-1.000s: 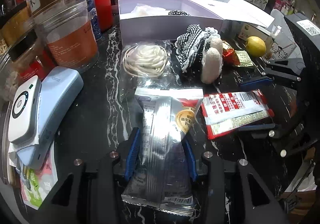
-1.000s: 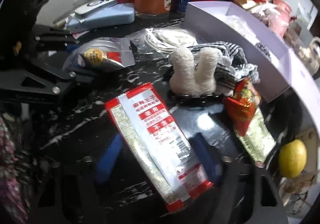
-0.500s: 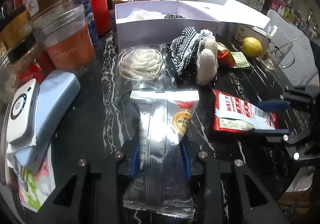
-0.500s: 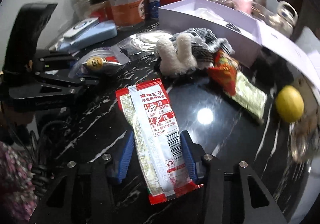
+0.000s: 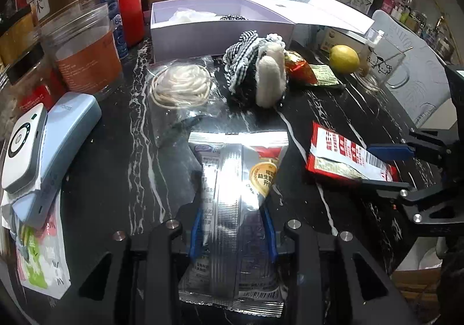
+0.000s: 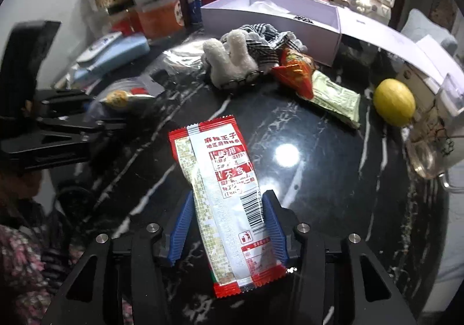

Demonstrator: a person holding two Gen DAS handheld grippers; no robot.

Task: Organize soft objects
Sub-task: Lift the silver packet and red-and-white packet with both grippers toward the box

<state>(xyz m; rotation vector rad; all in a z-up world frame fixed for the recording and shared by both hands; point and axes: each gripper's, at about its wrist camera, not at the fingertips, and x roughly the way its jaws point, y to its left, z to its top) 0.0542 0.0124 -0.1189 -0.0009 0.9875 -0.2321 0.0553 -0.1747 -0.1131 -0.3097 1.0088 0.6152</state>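
A: The left gripper (image 5: 232, 233) had its blue pads (image 5: 195, 230) squeezed in on a silver snack packet (image 5: 232, 209). The packet ran lengthwise between them, its sealed top edge toward the middle of the black marble table (image 5: 116, 174) and its barcode end back by the gripper body.

B: And the right gripper (image 6: 227, 223)?

A: Its jaws were easing apart, with a red and white sachet (image 6: 223, 194) lying between the pads. The pads looked to be at the sachet's long edges, though I could not tell how firmly they pressed.

B: Where were the other soft things?

A: A white plush toy (image 5: 269, 78) lay against a black and white checked cloth (image 5: 243, 61), just in front of the open lavender box (image 5: 220, 32). Beside them to the left was a coil of white cord in a clear bag (image 5: 181, 85).

B: Anything in the box?

A: Something white and crumpled, and a bit of dark checked fabric at the far wall.

B: And to the right?

A: A red wrapper (image 6: 295, 71) touching a green packet (image 6: 336, 97), then a lemon (image 6: 393, 101) a little apart.
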